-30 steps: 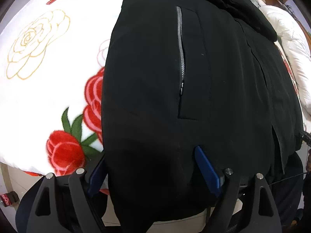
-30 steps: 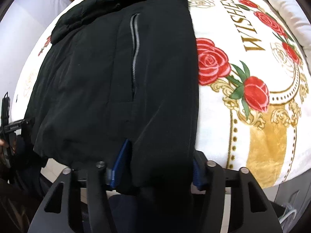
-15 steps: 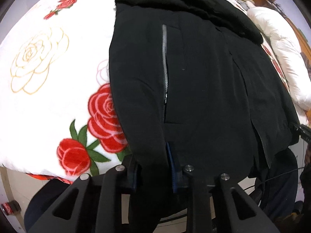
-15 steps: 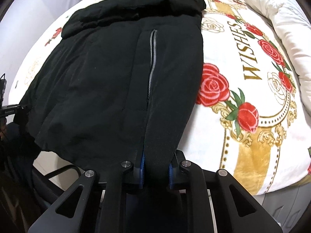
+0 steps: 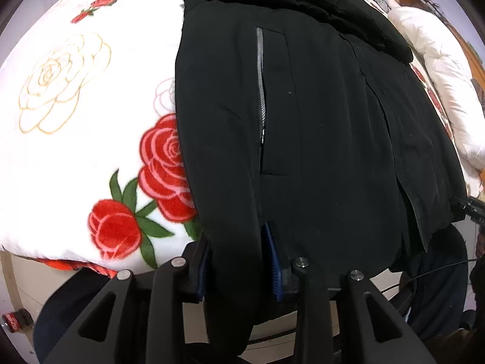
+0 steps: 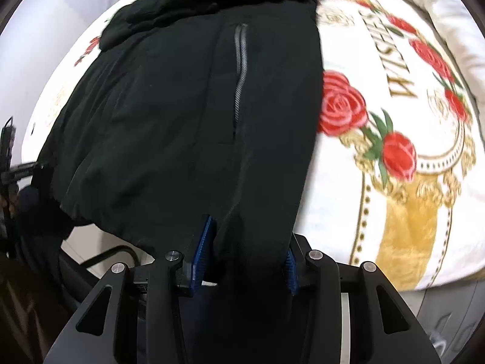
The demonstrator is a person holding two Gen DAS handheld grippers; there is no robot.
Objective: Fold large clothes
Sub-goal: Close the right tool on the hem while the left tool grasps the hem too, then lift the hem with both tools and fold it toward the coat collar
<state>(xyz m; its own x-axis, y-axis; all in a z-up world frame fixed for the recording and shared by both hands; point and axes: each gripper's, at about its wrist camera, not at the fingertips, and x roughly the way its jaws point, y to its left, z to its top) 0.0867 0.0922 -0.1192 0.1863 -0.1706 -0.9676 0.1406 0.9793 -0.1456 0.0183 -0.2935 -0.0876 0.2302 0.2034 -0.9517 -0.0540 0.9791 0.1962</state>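
1. Black jacket (image 5: pixel 318 127) lies flat on a bed, over a rose blanket (image 5: pixel 75 115); its hem hangs off the near bed edge.
2. Left gripper (image 5: pixel 239 261): blue-padded fingers (image 5: pixel 272 261) stand apart with a fold of jacket hem between them. Cloth fills the gap but the pads look spread, not clamped; grip looks released.
3. Right gripper (image 6: pixel 247 257): fingers (image 6: pixel 201 251) also apart, with a thick fold of hem between them; looks released too. This view is motion-blurred.
4. Left view: pocket zip (image 5: pixel 260 85) runs away from the gripper, on the left part of the jacket. Front opening seam sits further right.
5. Right view: jacket (image 6: pixel 197 115) fills the centre-left, and a second pocket zip (image 6: pixel 239 72) runs up from near the fingers.
6. Hood or collar bunched at the far end of the jacket in both views.
7. Blanket (image 6: pixel 394 151) to the right of the jacket shows red roses, gold trim and lettering.
8. White duvet (image 5: pixel 442 69) lies at the far right of the bed, apart from the jacket.
9. Each gripper shows at the edge of the other's view, at the opposite hem corner.
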